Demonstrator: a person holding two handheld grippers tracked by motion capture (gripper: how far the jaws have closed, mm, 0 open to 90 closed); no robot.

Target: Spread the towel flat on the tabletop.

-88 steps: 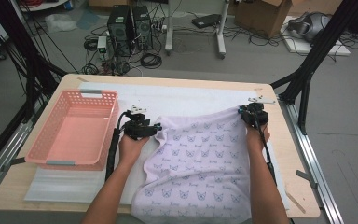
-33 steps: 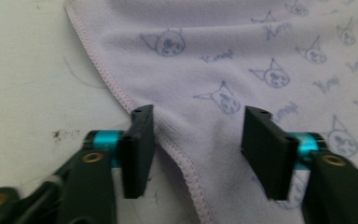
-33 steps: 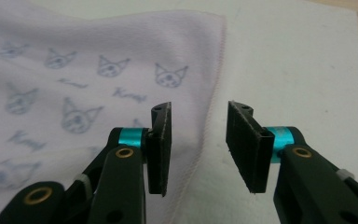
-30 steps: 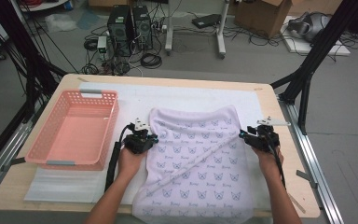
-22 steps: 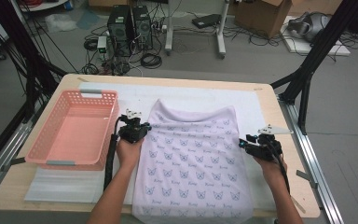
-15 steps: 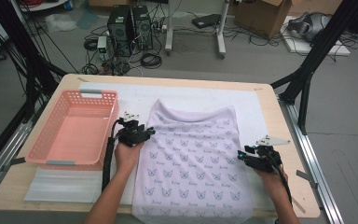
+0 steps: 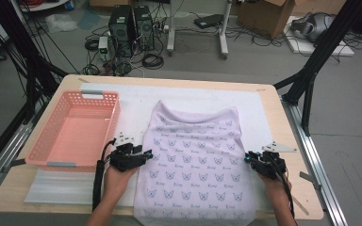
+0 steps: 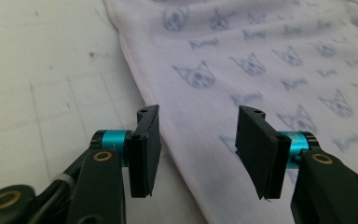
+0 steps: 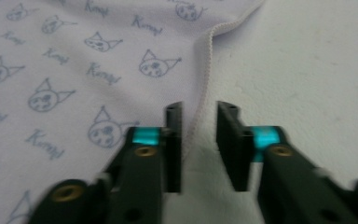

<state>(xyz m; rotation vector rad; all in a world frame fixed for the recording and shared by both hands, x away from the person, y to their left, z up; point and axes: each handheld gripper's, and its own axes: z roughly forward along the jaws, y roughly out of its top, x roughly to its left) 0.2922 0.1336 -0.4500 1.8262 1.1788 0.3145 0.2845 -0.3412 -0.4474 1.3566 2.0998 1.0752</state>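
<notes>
left gripper (image 7: 146, 155) — jaws parted wide, just been opening, nothing pinched | right gripper (image 7: 249, 157) — jaws narrowly apart, just been closing (no grip seen) | both forearms enter from below

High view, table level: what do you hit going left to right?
Pink basket → left gripper → lilac cat-print cloth → right gripper → bare table edge.
</notes>
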